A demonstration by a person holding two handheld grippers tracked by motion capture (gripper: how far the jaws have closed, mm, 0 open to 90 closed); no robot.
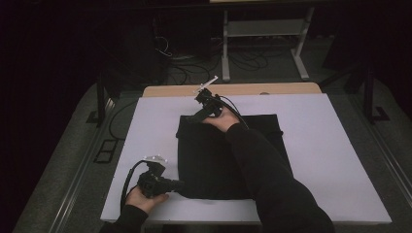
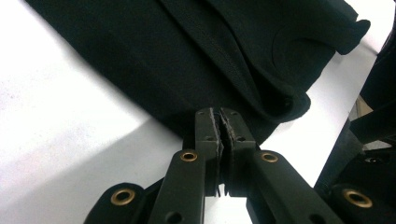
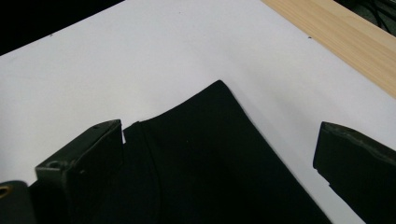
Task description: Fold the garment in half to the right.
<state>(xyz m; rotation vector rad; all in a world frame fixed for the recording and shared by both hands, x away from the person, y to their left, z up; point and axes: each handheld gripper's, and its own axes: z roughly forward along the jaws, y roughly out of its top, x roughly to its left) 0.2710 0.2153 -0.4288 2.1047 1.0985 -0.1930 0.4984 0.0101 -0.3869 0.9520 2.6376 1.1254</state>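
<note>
A black cloth (image 1: 209,165) lies flat in the middle of the white board (image 1: 320,141). My left gripper (image 1: 180,185) is at the cloth's near left corner. In the left gripper view its jaws (image 2: 219,119) are pressed together on the hem of the cloth (image 2: 196,56). My right gripper (image 1: 188,118) is at the far left corner. In the right gripper view its jaws (image 3: 219,156) stand wide open on either side of that corner of the cloth (image 3: 210,154), with the pads clear of the fabric.
A dark-sleeved forearm (image 1: 265,170) lies across the cloth. A bare wooden table edge (image 1: 272,89) shows beyond the board, also seen as the wooden strip (image 3: 345,37). Behind the table, cables (image 1: 194,63) and a grey frame (image 1: 265,29) stand on the floor.
</note>
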